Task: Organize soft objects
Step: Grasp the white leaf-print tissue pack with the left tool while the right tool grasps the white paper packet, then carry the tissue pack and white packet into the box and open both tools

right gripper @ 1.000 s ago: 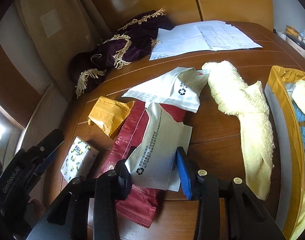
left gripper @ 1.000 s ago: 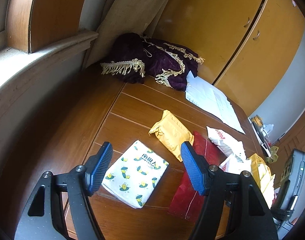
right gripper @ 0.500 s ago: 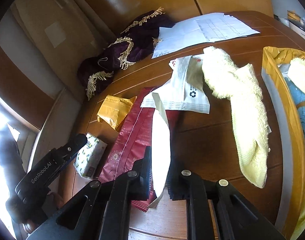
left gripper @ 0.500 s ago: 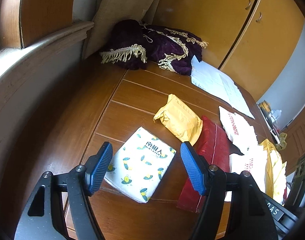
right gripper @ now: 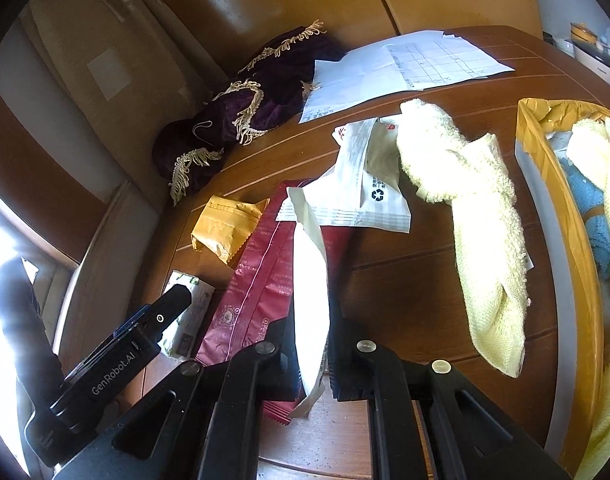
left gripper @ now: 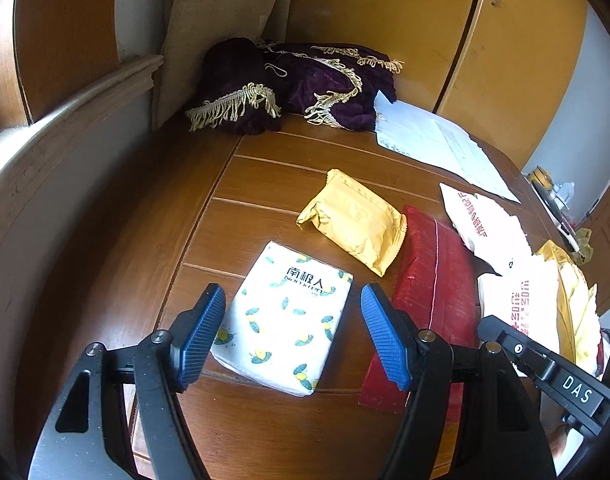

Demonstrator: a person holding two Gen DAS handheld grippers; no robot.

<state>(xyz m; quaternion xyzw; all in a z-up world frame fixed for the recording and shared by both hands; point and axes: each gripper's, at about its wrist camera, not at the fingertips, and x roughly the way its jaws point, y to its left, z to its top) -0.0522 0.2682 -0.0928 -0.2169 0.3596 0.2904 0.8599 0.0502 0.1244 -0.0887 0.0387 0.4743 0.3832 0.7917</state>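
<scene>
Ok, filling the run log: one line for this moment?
left gripper: open over tissue pack | right gripper: shut on white pouch

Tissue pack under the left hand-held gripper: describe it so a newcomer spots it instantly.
Start at the wooden table, at its near edge, between the open left hand-held gripper fingers. The tissue pack lies flat there, left of the red pouch. It alone is white with small lemon prints and dark lettering.

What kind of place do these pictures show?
Most likely a room in a home: a wooden table beside yellow cupboard doors, with a fringed purple cloth, loose papers and a yellow towel lying on it.
</scene>
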